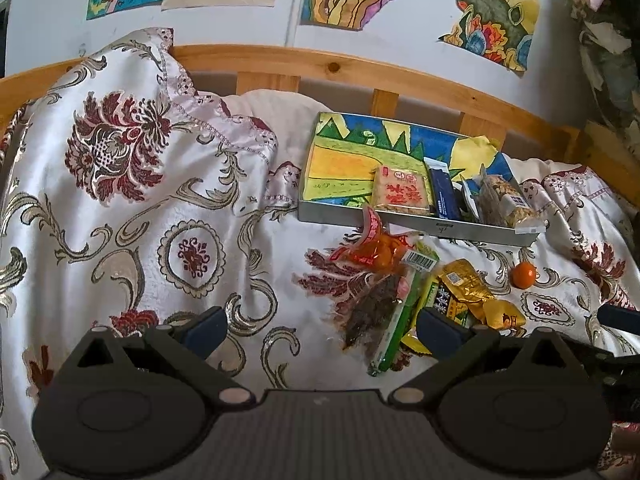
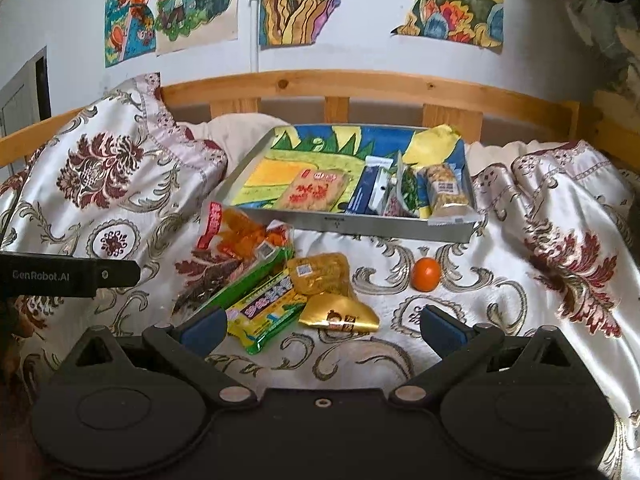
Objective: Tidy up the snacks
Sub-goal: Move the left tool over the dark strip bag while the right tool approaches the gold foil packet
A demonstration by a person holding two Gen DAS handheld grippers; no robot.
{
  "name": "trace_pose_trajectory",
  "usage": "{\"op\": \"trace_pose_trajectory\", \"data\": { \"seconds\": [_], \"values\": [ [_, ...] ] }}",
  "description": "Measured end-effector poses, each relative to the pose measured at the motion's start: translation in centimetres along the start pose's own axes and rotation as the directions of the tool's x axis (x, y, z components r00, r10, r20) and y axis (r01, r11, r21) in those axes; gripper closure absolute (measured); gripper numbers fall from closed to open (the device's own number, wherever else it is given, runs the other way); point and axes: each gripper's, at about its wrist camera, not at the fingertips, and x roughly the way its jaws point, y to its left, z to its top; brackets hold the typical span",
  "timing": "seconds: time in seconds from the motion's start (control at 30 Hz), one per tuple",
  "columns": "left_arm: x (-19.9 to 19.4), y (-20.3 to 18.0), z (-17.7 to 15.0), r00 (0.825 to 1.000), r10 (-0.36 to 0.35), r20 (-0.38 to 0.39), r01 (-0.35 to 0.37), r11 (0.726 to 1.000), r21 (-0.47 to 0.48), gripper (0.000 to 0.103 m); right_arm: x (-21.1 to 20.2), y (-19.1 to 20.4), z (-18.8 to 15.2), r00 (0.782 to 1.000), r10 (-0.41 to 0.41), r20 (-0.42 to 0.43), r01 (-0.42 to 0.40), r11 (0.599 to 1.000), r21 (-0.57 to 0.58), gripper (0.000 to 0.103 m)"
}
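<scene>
Black plastic forms both tools. The left gripper (image 1: 320, 330) has its blue fingers spread wide and holds nothing; the right gripper (image 2: 322, 330) is wide too and also empty, above the cloth.

Just in front of the tray (image 2: 348, 229), on its near side, lies a loose pile of snacks. Nearest is a gold foil packet (image 2: 340, 318), touching a yellow-green packet (image 2: 266, 312). Beside them lie a long green packet (image 2: 244, 280), a clear yellow pouch (image 2: 318, 274), a dark dried snack (image 1: 370, 314) and, closest to the tray's wall, an orange-red bag (image 2: 236, 234). A small orange fruit (image 2: 426, 275) sits alone, near the tray's front wall and apart from the pile.

Inside the tray, toward its right part, rest a flat cake with red characters (image 2: 314, 194), a dark blue packet (image 2: 366, 194) and a nut bar (image 2: 444, 192).

Everything lies on a shiny white bedspread (image 2: 520, 280) with dark red flowers. Behind the tray runs a wooden bed rail (image 2: 360, 84), and above it coloured drawings (image 2: 300, 0) hang on a pale wall.
</scene>
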Motion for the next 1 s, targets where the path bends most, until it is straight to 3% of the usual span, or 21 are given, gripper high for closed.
{"op": "trace_pose_trajectory", "data": {
  "seconds": [0.53,1.0],
  "values": [
    [0.5,0.5,-0.3,0.999,0.034,-0.034,-0.035,0.999,-0.031,0.001,0.6,0.7,0.2,0.999,0.032,-0.017,-0.032,0.999,-0.011,0.001],
    [2.1,-0.5,-0.1,0.997,0.038,-0.061,-0.038,0.999,0.007,0.001,2.0,0.3,2.1,0.997,0.078,0.006,-0.078,0.994,-0.076,0.001]
  ]
}}
